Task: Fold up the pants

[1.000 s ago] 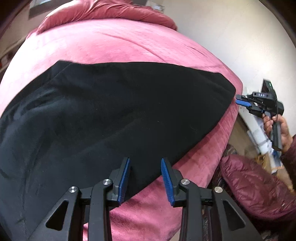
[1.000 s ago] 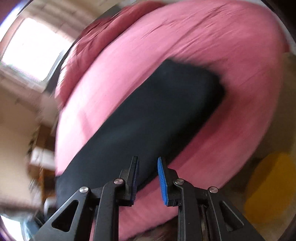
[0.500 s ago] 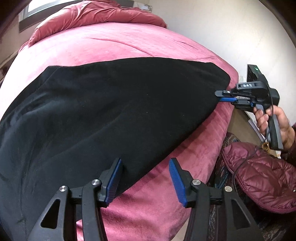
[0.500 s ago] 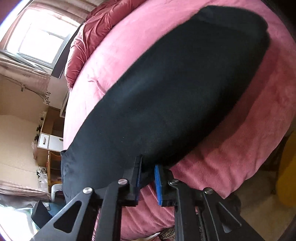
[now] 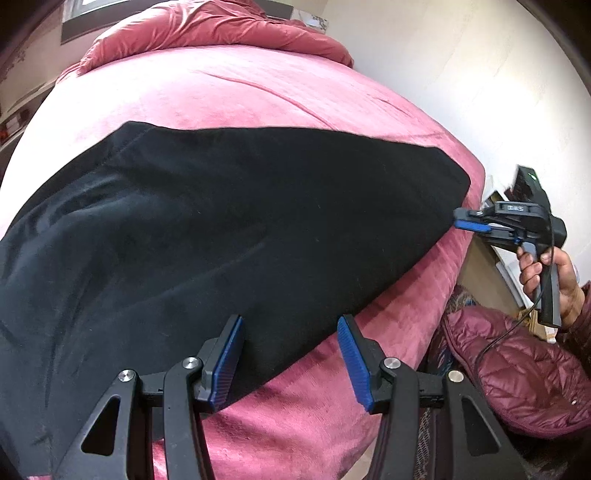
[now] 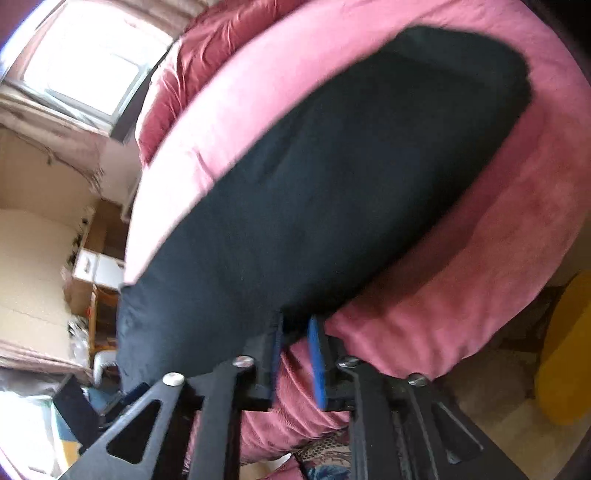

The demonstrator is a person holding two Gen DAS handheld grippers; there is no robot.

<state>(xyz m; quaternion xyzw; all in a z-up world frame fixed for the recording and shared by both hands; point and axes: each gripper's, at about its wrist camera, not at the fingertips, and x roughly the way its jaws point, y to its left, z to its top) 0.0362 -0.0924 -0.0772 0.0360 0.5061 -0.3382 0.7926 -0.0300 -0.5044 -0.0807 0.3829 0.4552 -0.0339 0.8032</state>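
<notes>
Black pants (image 5: 229, 229) lie spread flat on a pink bed (image 5: 229, 88), folded lengthwise. My left gripper (image 5: 290, 360) is open, its blue pads straddling the near edge of the pants. My right gripper (image 5: 467, 221) shows at the far right of the left wrist view, its fingers at the hem corner of the pants. In the right wrist view the pants (image 6: 332, 192) stretch away and the right gripper (image 6: 295, 360) has closed to a narrow gap with the black hem edge between its pads.
A bunched pink duvet (image 5: 221, 29) lies at the head of the bed. A maroon puffer jacket (image 5: 517, 373) lies right of the bed. A window (image 6: 85, 55) and white drawers (image 6: 98, 267) are at the left. A yellow object (image 6: 569, 350) is at the right.
My left gripper has opened wider at the pants' near edge. My right gripper has moved in to the hem corner and narrowed around it.
</notes>
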